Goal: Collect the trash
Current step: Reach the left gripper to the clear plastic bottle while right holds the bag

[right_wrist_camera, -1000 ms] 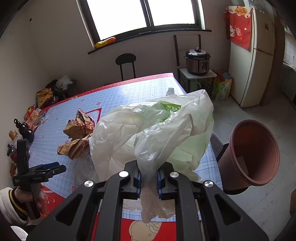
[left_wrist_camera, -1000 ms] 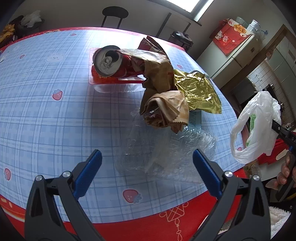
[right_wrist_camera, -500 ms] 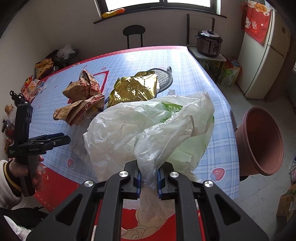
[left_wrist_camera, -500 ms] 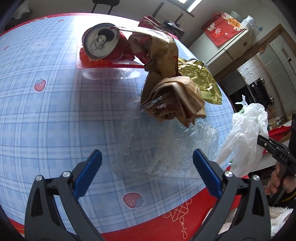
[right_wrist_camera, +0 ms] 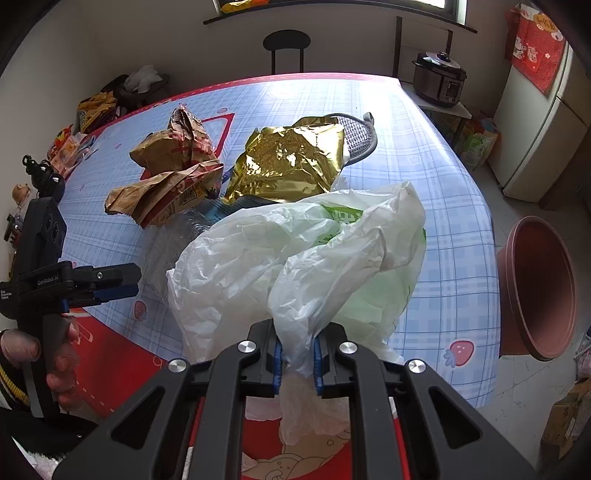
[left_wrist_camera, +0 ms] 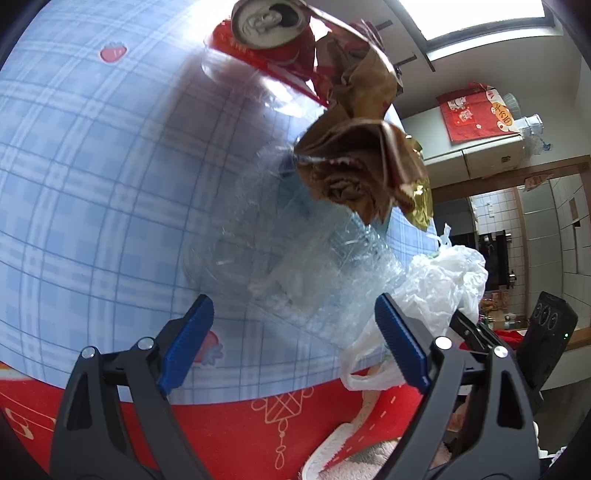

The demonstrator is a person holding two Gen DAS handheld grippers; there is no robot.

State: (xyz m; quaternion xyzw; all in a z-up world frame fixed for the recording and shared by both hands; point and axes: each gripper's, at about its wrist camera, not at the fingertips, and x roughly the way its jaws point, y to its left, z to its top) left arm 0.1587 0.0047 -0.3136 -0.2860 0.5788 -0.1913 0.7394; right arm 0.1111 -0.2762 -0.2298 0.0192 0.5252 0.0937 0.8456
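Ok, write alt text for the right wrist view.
The right gripper holds a white plastic bag by its bunched top, over a blue checked table. Behind lie brown wrappers and gold foil; the left gripper reaches in from the left.

A: Where does the trash lie on the desk (right_wrist_camera: 424, 155)?

B: Toward its near edge. The crumpled paper wrappers (right_wrist_camera: 170, 177) sit left of the foil wrapper (right_wrist_camera: 288, 162), just beside it. The can (left_wrist_camera: 273, 33) lies behind the paper wrappers, as the left wrist view shows.

A: And the clear plastic bottle (left_wrist_camera: 295, 266)?

B: In front of the wrappers, nearest the desk edge, partly under the paper.

A: The plastic bag (right_wrist_camera: 295, 258)?

B: Right of the bottle, at the desk's near edge. On the floor, off to the right, stands a basin (right_wrist_camera: 539, 288).
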